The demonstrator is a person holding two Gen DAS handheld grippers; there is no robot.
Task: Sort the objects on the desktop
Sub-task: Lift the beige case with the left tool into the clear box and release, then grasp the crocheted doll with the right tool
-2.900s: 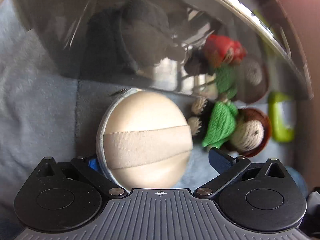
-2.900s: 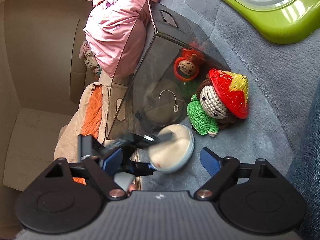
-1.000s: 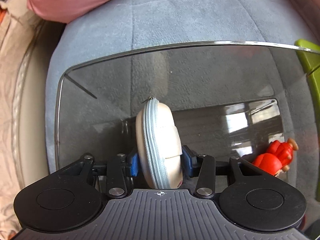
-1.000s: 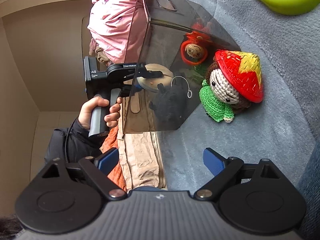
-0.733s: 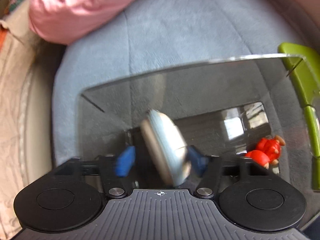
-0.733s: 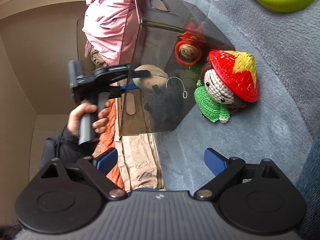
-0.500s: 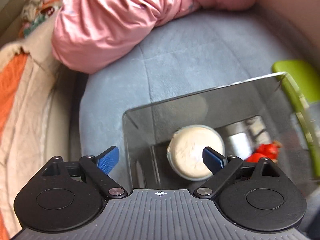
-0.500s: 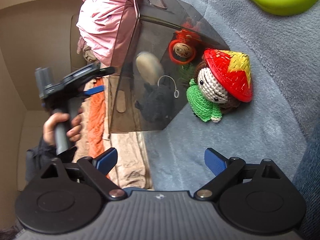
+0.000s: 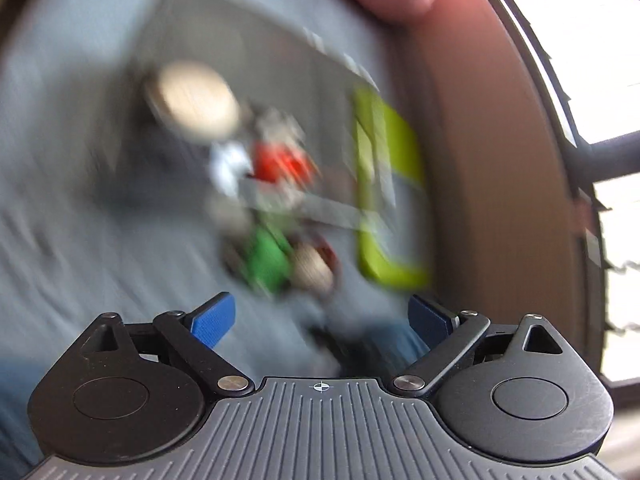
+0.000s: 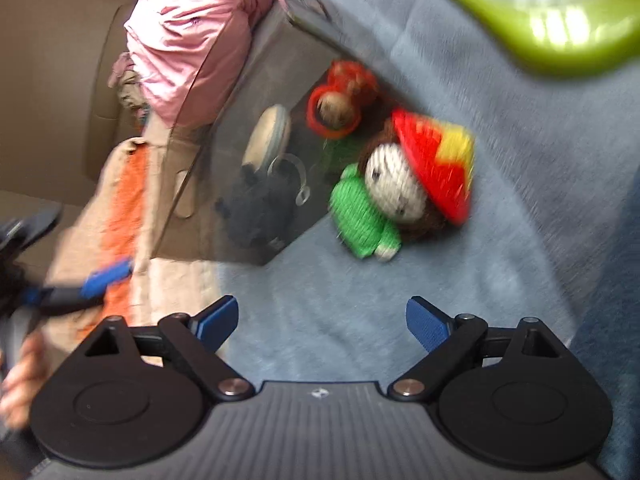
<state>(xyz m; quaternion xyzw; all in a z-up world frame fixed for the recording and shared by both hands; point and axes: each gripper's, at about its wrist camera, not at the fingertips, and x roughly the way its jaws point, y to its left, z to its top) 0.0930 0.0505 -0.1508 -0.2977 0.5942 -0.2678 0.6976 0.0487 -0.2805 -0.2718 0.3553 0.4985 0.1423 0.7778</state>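
The left wrist view is blurred by motion. My left gripper [image 9: 322, 322] is open and empty, above the blue-grey cushion. The beige round zip case [image 9: 192, 100] lies inside the smoky clear bin [image 9: 224, 32]; it also shows in the right wrist view [image 10: 268, 136] next to a dark plush [image 10: 256, 208] and a red figure [image 10: 340, 104]. The crochet doll with green body and red-yellow hat [image 10: 400, 188] lies outside the bin, against its wall; it also shows in the left wrist view [image 9: 280, 256]. My right gripper [image 10: 322, 324] is open and empty, short of the doll.
A lime-green tray [image 10: 540, 28] with a clear lid lies at the far right; it also shows in the left wrist view [image 9: 392, 184]. A pink garment [image 10: 188, 40] is heaped behind the bin. Orange and beige cloth [image 10: 124, 208] hangs over the cushion's left edge.
My left gripper let go of the beige case into the bin, opened, and swung back and away. My right gripper has moved a little closer to the doll.
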